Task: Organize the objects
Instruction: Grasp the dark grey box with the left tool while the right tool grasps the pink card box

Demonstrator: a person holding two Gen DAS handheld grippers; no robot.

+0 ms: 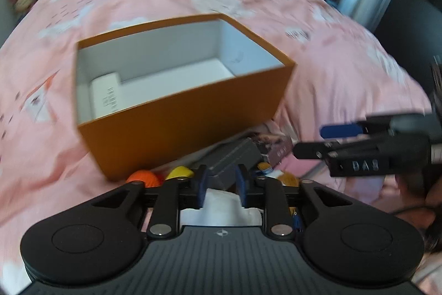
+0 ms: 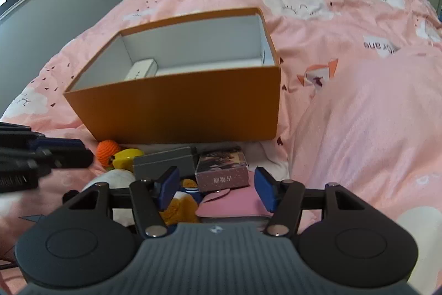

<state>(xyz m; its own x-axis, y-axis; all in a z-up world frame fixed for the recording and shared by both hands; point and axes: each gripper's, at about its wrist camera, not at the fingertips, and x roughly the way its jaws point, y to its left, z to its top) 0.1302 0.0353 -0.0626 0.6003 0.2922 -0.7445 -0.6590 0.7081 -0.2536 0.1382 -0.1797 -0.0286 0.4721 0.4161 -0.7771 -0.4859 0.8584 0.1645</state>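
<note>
An open orange box (image 2: 176, 107) sits on the pink bed (image 2: 359, 115), with a white packet (image 2: 142, 69) lying in its left end. Just before its near wall lies a cluster: orange ball (image 2: 107, 149), yellow toy (image 2: 124, 158), grey case (image 2: 165, 161), card box (image 2: 222, 169), pink pouch (image 2: 234, 205), plush (image 2: 179, 208). The right gripper (image 2: 218, 188) hangs over the cluster, jaws parted, grasping nothing. The left gripper (image 1: 221, 183) is also parted and empty above a white cloth (image 1: 221, 208).
</note>
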